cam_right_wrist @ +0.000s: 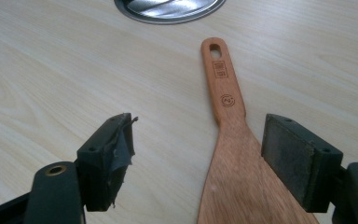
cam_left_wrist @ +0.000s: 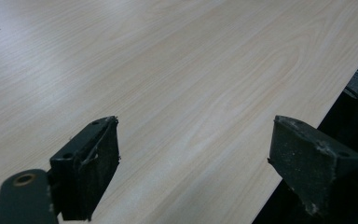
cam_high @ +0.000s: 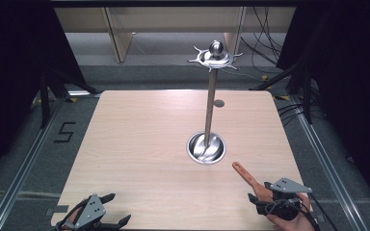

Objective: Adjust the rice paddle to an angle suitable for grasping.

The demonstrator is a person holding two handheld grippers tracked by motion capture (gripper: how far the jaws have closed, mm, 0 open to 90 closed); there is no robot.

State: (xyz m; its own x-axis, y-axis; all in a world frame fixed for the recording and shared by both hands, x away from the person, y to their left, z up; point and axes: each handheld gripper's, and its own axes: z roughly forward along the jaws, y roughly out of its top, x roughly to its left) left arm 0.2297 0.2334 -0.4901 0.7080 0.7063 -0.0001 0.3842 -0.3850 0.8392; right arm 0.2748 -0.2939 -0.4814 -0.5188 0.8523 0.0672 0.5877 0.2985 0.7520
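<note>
Table (cam_high: 139,144): pale wood-grain top. Rack (cam_high: 210,96): metal post rising from a round base, hooks at the crown. Wooden spatula (cam_right_wrist: 233,154): flat on the table's near right corner, handle hole toward the rack base; likely light, stiff, smooth (best taken at the narrow neck). Right gripper (cam_right_wrist: 198,154): jaws spread, straddling the blade, not gripping. Left gripper (cam_left_wrist: 193,163): jaws apart over bare table.

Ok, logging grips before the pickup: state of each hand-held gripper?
Left hand-held gripper: open, holding nothing.
Right hand-held gripper: open, wooden spatula between its jaws, ungripped.
</note>
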